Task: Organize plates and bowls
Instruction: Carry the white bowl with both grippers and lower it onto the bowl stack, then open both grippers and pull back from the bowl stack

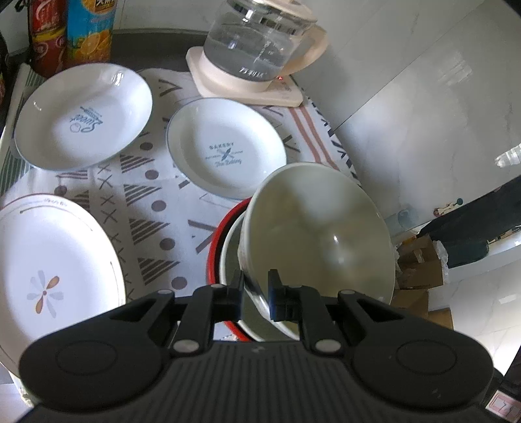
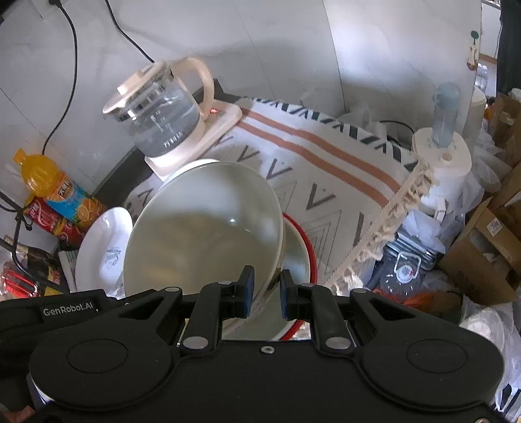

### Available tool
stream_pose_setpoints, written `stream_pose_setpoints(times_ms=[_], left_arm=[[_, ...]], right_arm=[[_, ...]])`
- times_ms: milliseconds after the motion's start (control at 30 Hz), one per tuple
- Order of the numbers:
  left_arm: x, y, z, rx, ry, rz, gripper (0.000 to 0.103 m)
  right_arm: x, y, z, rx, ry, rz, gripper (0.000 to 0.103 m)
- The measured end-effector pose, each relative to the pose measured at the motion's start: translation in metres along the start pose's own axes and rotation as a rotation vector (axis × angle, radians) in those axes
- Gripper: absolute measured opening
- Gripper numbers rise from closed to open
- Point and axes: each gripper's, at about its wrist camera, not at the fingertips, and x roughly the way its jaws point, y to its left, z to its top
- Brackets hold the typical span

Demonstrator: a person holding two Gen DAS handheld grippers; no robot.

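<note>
A white bowl (image 1: 325, 234) hangs tilted on its side, its rim pinched by my left gripper (image 1: 255, 286), which is shut on it. In the right wrist view a white bowl (image 2: 202, 234), seemingly the same one, is tilted the same way, and my right gripper (image 2: 266, 286) is shut on its rim. Right beneath it sits a red-rimmed bowl (image 1: 215, 247) (image 2: 309, 240) on the patterned cloth (image 1: 156, 201). Three white plates lie on the cloth: a "Sweet" plate (image 1: 84, 117), a "Bakery" plate (image 1: 224, 153) and a large flower plate (image 1: 49, 273).
A glass kettle (image 1: 257, 48) (image 2: 162, 120) on its cream base stands at the back by the wall. An orange juice bottle (image 1: 91, 29) and a red can (image 1: 45, 35) stand at the back left. Cardboard boxes (image 2: 488, 247) and clutter lie beyond the table's right edge.
</note>
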Motion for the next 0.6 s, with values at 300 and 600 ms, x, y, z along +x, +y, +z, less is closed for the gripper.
stream_pose_setpoints(times_ms=[300, 600], left_arm=[[0.014, 0.004, -0.001, -0.008, 0.038, 0.018, 0.013], [0.017, -0.002, 0.002, 0.016, 0.049, 0.057, 0.015]], right_arm=[[0.014, -0.005, -0.004, 0.012, 0.040, -0.008, 0.016], [0.021, -0.006, 0.000, 0.003, 0.070, -0.015, 0.027]])
